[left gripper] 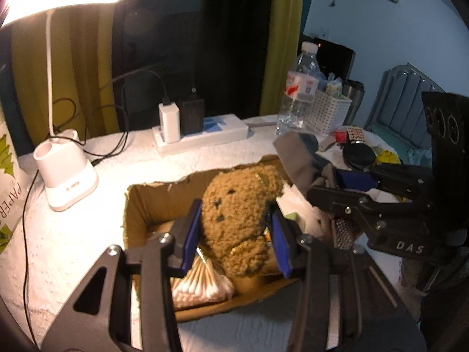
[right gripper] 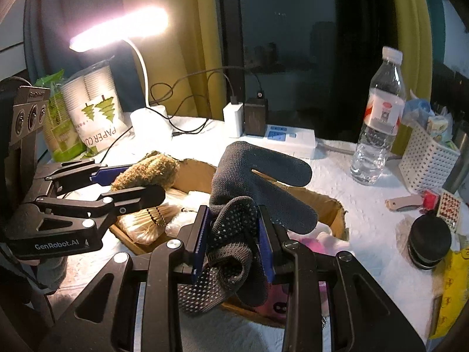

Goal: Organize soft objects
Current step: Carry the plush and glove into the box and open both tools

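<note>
Placing step in hand. Plush toy (left gripper: 237,220) clamped in left claw (left gripper: 236,234), glove (right gripper: 234,234) in right claw (right gripper: 234,243), both over cardboard box (left gripper: 140,202) on worktop (left gripper: 73,234). Lowering, release called for next; free floor space in box probably scant.

Your left gripper (left gripper: 236,234) and right gripper (right gripper: 233,245) are matte black with blue pads, silver screws, 3 round camera lenses, and white "GenRobot.AI" and "DAS" lettering.
</note>
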`<state>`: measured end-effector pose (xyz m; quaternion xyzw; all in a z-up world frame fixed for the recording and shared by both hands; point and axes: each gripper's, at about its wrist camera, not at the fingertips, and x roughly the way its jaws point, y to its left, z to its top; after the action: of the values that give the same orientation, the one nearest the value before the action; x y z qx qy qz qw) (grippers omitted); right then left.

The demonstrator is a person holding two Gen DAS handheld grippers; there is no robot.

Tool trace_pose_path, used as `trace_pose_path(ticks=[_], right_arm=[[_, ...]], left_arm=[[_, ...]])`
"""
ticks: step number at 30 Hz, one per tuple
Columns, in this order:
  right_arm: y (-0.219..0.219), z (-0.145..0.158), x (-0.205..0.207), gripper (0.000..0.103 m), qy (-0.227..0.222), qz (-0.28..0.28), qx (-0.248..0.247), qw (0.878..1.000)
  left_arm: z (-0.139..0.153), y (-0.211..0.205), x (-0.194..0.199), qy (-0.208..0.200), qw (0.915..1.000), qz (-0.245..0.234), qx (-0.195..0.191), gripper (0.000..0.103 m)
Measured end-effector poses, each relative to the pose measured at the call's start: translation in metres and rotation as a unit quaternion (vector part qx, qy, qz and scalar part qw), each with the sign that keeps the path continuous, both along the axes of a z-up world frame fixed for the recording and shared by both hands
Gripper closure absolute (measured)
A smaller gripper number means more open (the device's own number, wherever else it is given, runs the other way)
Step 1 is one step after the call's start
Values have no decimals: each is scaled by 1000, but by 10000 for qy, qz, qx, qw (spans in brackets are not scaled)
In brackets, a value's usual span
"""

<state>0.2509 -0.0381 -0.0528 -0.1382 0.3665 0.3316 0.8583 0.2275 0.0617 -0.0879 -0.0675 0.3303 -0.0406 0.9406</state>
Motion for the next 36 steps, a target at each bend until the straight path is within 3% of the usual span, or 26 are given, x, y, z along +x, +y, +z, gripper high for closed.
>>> trace_pose_path(ticks=[10,22,27,30,33,34,36], right_arm=[[1,-28,16,70,283,-74,-122,9995],[2,-39,21,65,343,-114,-249,9990],[5,-37,20,62,329,-145,-290,9989],[4,-33,18,52,297,-167,-260,9991],[3,-27,14,50,254,-169,-245,9992],[3,-26,12,50,234,-174,-244,9993],[2,-22,9,49,207,-192,-234,9993]], left_arm=[[-21,-2,17,309,9995,-94,-66,57],[-25,-5,22,418,9989,-202,-32,53],[-19,-2,19,375,9992,-119,-61,51],[-14,-1,14,320,9994,-88,-43,50],[-9,0,10,237,9997,-56,-18,41],[-5,0,7,184,9998,-36,-14,34],[0,1,2,97,10000,-1,-4,31]])
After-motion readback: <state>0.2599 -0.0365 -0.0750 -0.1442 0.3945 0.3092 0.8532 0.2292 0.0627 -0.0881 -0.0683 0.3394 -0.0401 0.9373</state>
